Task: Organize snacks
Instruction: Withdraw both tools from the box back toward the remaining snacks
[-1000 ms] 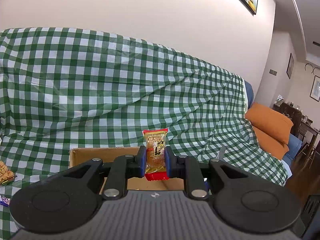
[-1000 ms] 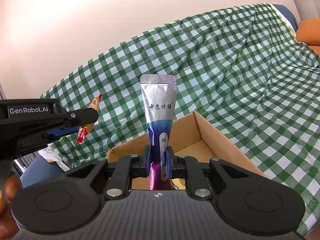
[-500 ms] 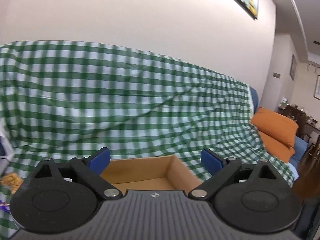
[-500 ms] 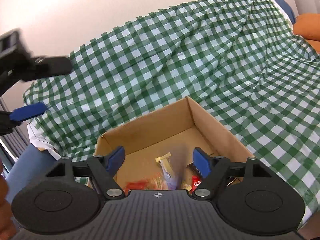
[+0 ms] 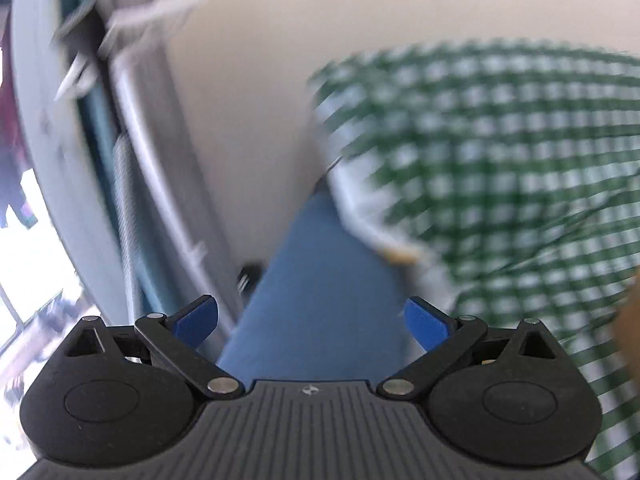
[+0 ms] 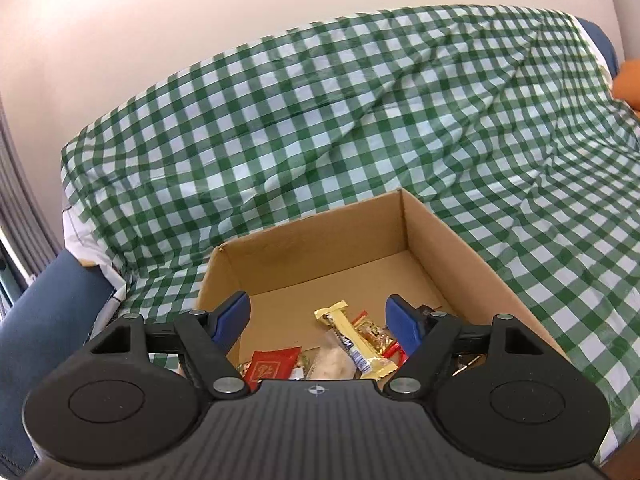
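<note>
An open cardboard box (image 6: 440, 240) rests on the green checked cloth (image 6: 320, 120) over the sofa. Several wrapped snacks lie in it: a gold bar (image 6: 352, 340), a red packet (image 6: 272, 364) and a pale clear-wrapped piece (image 6: 334, 362). My right gripper (image 6: 316, 310) hangs open just above the box's near side, nothing between its fingers. In the blurred left wrist view my left gripper (image 5: 310, 312) points at the blue sofa arm (image 5: 320, 280), away from the box. Its jaws are opening wide and hold nothing.
In the left wrist view, grey curtains and a bright window (image 5: 132, 200) stand at the left and the checked cloth (image 5: 500, 160) at the right. An orange cushion (image 6: 628, 80) shows at the right edge of the right wrist view.
Both grippers opened and let go of their snacks: the orange pastry packet and the silver sachet have left the jaws. The left gripper swung left, off the box, toward the sofa arm and window.
</note>
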A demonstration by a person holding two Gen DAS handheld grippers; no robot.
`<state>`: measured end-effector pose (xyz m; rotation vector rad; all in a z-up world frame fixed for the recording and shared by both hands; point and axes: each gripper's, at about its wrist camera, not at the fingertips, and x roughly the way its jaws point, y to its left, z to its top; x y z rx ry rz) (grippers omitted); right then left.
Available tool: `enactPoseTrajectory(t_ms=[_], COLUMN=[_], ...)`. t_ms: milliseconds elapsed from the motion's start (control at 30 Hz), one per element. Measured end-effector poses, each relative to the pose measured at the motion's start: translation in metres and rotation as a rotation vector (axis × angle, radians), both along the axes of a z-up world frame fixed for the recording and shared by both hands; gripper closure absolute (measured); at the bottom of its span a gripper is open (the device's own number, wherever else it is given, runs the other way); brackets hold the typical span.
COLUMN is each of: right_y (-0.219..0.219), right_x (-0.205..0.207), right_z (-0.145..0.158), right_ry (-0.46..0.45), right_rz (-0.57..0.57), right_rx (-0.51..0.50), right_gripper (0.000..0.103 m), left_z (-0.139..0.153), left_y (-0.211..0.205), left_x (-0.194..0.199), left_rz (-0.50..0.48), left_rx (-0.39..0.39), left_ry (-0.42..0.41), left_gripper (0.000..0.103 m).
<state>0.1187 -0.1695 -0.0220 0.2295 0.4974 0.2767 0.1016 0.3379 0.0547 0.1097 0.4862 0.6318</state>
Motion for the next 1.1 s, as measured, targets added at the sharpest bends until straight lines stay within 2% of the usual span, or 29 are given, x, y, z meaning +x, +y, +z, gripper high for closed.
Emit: enactPoseTrajectory(t_ms=[100,167,233,333,400,433,500,567,633,667,767,867,900,967,1033,1100], right_y=[0.01,0.018,0.027,0.039,0.046,0.049,0.056,0.059,0.06,0.06,0.059,0.06,0.06,0.06,0.061,0.063], right_x=[-0.001,0.0,0.001,0.002,0.004,0.004,0.006,0.009,0.011,0.011,0.012,0.013,0.013,0.014,0.014,0.015], right_z=[-0.001,-0.002,-0.004,-0.006,-0.007,-0.007,-0.008,-0.009,-0.01,-0.01,-0.01,-0.01,-0.01,-0.01,-0.01,-0.01], right_ry=[-0.003,0.001,0.007,0.009,0.005,0.002,-0.002,0.001,0.01,0.014,0.016,0.015,0.018,0.021,0.023,0.023], right_rz=[0.012,0.019,0.025,0.033,0.043,0.047,0.055,0.057,0.055,0.055,0.066,0.073,0.075,0.078,0.084,0.092], right_rx=[-0.029,-0.051,-0.072,-0.091,-0.102,-0.108,-0.124,-0.131,-0.122,-0.116,-0.104,-0.1,-0.097,-0.089,-0.077,-0.074], right_gripper=[0.026,0.026,0.026,0.026,0.026,0.027,0.027,0.027,0.027,0.027,0.027,0.027,0.027,0.027,0.027,0.027], left_z=[-0.011,-0.002,0.012,0.021,0.016,0.013,0.008,0.009,0.014,0.015,0.005,-0.005,0.003,0.02,0.026,0.024], left_y=[0.02,0.01,-0.012,-0.059,-0.087,-0.096,-0.103,-0.095,-0.073,-0.056,-0.007,0.008,0.0,-0.031,-0.063,-0.09], left_x=[-0.01,-0.024,-0.041,-0.06,-0.056,-0.051,-0.042,-0.029,-0.02,-0.014,-0.007,-0.03,-0.047,-0.075,-0.078,-0.069], left_rz=[0.031,0.052,0.095,0.012,-0.104,-0.119,-0.103,-0.061,-0.003,0.016,0.056,0.177,0.215,0.237,0.147,-0.015], left_rx=[-0.014,-0.029,-0.005,0.03,0.028,0.031,0.062,0.17,0.256,0.258,0.16,0.034,0.048,0.115,0.16,0.141], left_ry=[0.017,0.028,0.002,-0.081,-0.086,-0.083,-0.085,-0.063,-0.052,-0.034,0.049,0.168,0.142,0.024,-0.026,-0.066], left_gripper=[0.002,0.002,0.002,0.0,0.0,0.0,0.0,0.0,0.0,0.0,0.0,0.002,0.001,0.0,0.0,0.0])
